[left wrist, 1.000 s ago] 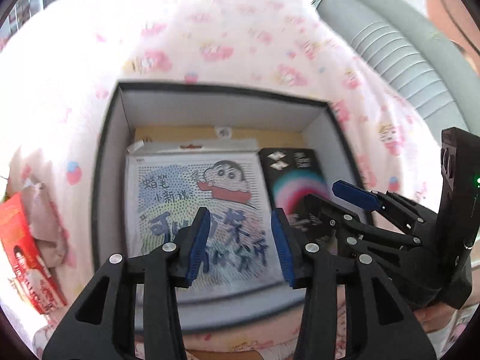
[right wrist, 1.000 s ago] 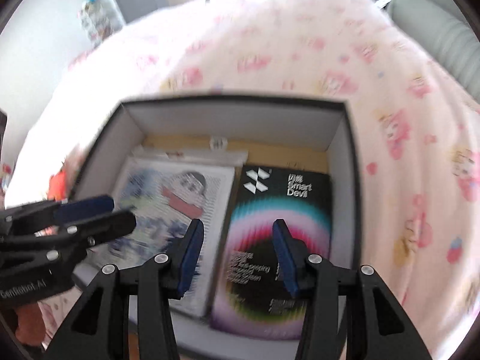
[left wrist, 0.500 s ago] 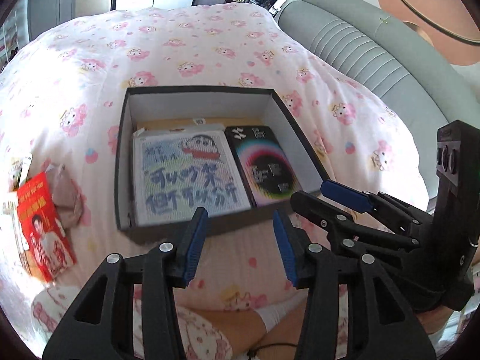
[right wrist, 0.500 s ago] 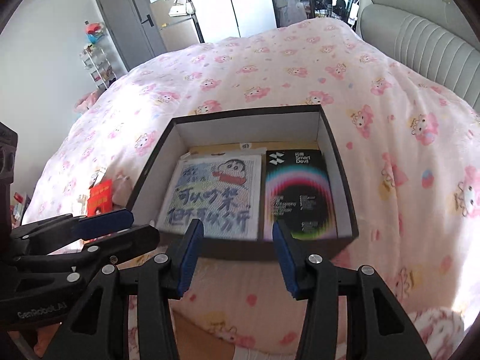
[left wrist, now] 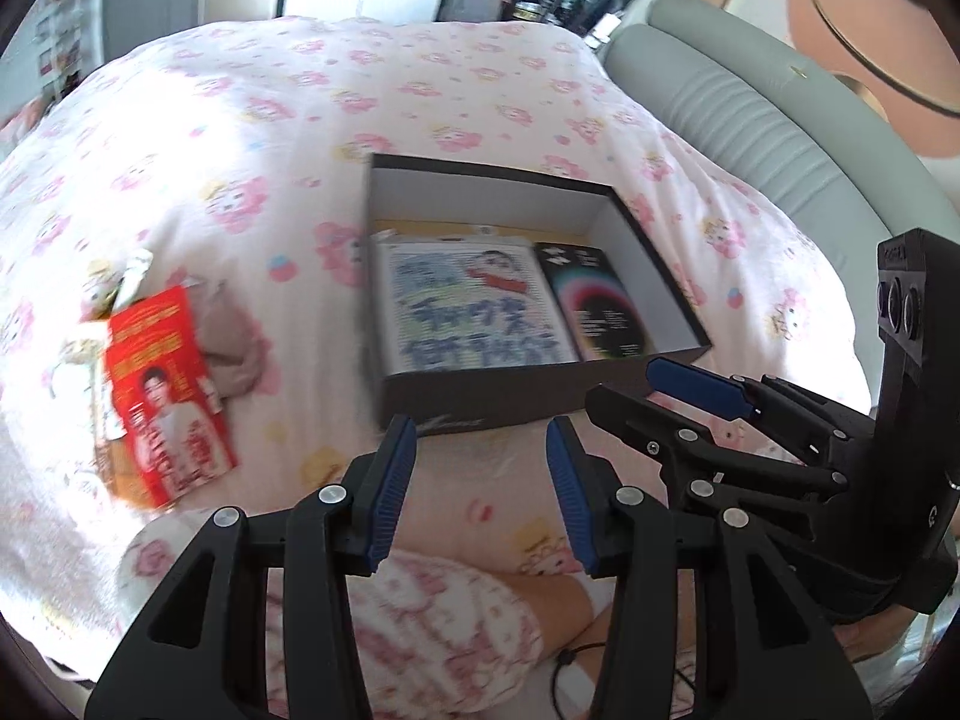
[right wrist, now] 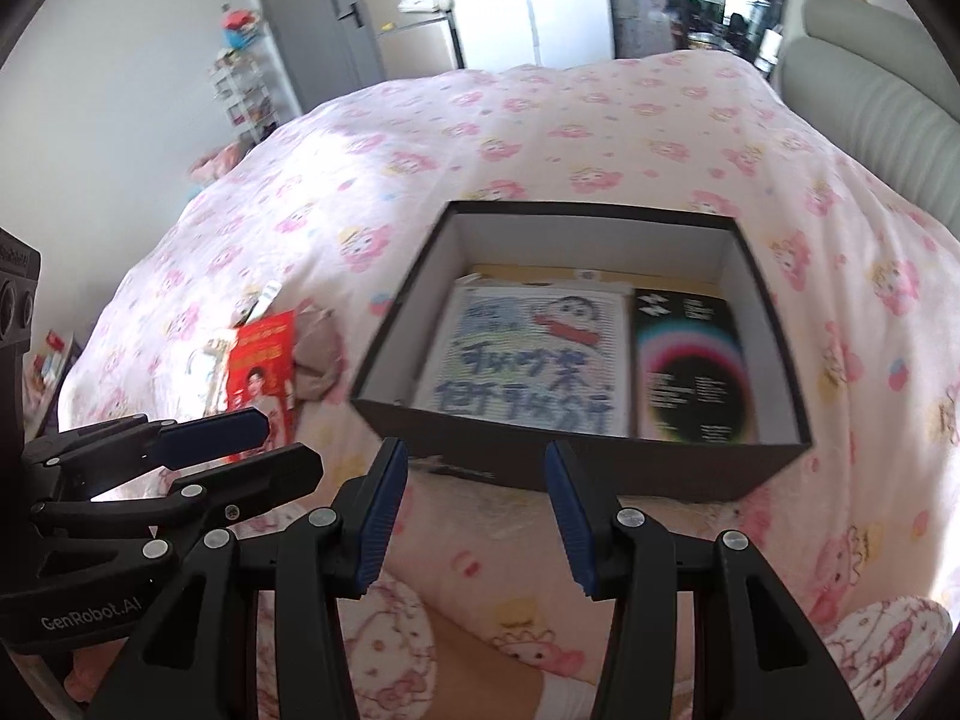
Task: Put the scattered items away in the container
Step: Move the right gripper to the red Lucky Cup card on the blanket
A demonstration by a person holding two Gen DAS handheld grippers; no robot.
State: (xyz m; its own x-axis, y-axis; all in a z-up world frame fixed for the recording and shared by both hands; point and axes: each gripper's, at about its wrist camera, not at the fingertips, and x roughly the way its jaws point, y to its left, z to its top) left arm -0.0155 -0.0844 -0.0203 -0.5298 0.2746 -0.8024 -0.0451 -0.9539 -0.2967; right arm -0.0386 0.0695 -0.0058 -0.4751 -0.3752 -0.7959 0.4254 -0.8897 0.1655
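One pink bedspread (left wrist: 372, 96), grey headboard (left wrist: 750, 114)

Both claws (left wrist: 480, 492) (right wrist: 474, 516) farther back from the box (left wrist: 480, 402), leftward

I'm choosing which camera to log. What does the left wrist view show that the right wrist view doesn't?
Only the left wrist view shows the guitar body at upper right. Only the right wrist view shows the grey door and the cluttered shelf. Both show the open box holding the cartoon pack and the black pack, plus the red packet outside on the bedspread, and both open grippers: left, right.
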